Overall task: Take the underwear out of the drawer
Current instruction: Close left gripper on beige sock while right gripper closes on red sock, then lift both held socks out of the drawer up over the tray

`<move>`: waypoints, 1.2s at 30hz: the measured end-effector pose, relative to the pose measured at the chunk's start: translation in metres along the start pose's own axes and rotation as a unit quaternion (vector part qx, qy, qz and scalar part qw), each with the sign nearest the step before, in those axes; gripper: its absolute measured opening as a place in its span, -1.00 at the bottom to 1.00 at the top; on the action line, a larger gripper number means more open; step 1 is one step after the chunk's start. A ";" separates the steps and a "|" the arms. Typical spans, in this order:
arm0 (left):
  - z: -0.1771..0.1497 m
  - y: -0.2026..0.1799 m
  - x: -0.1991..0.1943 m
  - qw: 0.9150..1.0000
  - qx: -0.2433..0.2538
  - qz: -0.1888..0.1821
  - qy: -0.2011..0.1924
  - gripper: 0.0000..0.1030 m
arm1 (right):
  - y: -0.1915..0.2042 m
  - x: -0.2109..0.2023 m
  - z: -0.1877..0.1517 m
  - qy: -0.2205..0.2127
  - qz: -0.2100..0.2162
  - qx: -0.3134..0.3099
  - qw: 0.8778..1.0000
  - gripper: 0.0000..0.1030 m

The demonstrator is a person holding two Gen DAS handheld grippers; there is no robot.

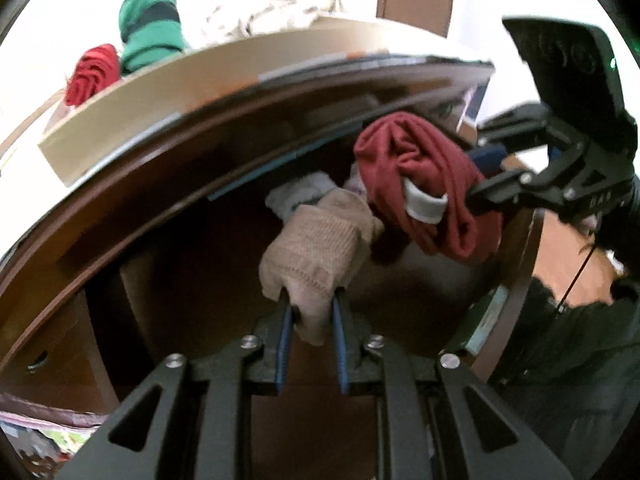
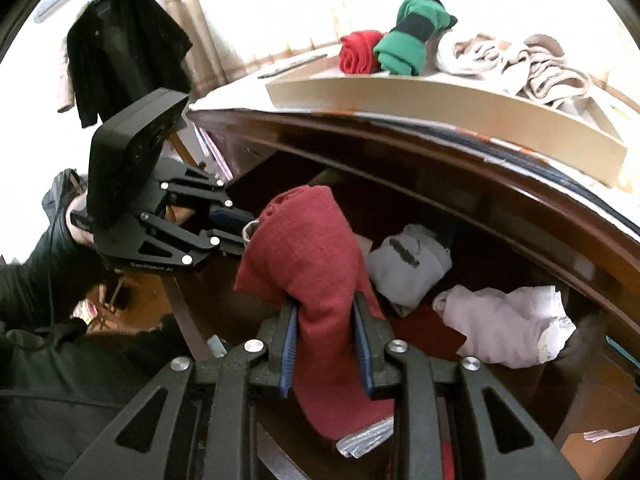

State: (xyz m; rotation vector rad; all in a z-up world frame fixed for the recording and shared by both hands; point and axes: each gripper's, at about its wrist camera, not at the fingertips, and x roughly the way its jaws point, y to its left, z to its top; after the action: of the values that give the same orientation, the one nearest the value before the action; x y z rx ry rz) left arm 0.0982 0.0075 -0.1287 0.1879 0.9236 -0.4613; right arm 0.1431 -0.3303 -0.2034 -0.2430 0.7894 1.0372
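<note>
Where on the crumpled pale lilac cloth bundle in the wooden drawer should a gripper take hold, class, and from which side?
Probably pinch the humped middle of the pale lilac cloth bundle, coming from above through the wooden drawer's open top: it lies loose, and the desktop overhangs behind.

Two hand-held grippers: the left hand-held gripper (image 1: 310, 312) clamps one beige roll (image 1: 316, 248), the right hand-held gripper (image 2: 324, 320) one dark red roll (image 2: 304, 248). Two pale rolls lie far right in the drawer (image 2: 500, 216): one grey (image 2: 408, 264), one pinkish (image 2: 504, 320). On top sit one red roll (image 2: 358, 56) and one green-and-black roll (image 2: 412, 36).
</note>
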 end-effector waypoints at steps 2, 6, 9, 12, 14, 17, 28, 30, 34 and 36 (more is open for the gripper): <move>-0.001 -0.002 -0.005 1.000 -0.008 0.002 -0.014 -0.69 | -0.001 -0.004 0.000 -0.013 0.001 0.009 1.000 -0.47; 0.001 -0.005 -0.011 0.999 -0.022 0.004 -0.045 -0.69 | -0.008 -0.013 -0.004 -0.034 0.000 0.023 0.999 -0.47; 0.002 -0.007 -0.018 0.997 -0.033 0.009 -0.068 -0.69 | -0.011 -0.014 -0.005 -0.046 -0.006 0.026 0.999 -0.47; 0.003 -0.003 -0.028 0.995 -0.048 0.011 -0.087 -0.69 | -0.010 -0.016 -0.007 -0.062 -0.010 0.032 0.998 -0.47; 0.002 -0.001 -0.030 0.994 -0.057 0.013 -0.097 -0.69 | -0.011 -0.019 -0.006 -0.072 -0.009 0.037 0.997 -0.47; 0.002 -0.001 -0.033 0.991 -0.071 0.016 -0.111 -0.69 | -0.011 -0.023 -0.007 -0.083 -0.012 0.042 0.996 -0.47; -0.001 -0.003 -0.045 0.984 -0.092 0.030 -0.150 -0.69 | -0.008 -0.029 -0.009 -0.113 -0.014 0.048 0.992 -0.47; 0.000 -0.004 -0.049 0.983 -0.092 0.034 -0.158 -0.69 | -0.006 -0.031 -0.009 -0.118 -0.017 0.047 0.992 -0.47; 0.000 -0.010 -0.056 0.980 -0.088 0.045 -0.172 -0.69 | -0.005 -0.034 -0.010 -0.129 -0.016 0.048 0.990 -0.47; 0.001 -0.010 -0.059 0.979 -0.090 0.045 -0.179 -0.69 | -0.005 -0.036 -0.010 -0.136 -0.013 0.050 0.989 -0.47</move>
State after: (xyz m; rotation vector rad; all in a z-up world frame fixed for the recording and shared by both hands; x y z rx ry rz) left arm 0.0642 0.0159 -0.0802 -0.0200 0.5962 -0.3107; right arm 0.1333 -0.3629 -0.1862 -0.0235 0.5868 0.9781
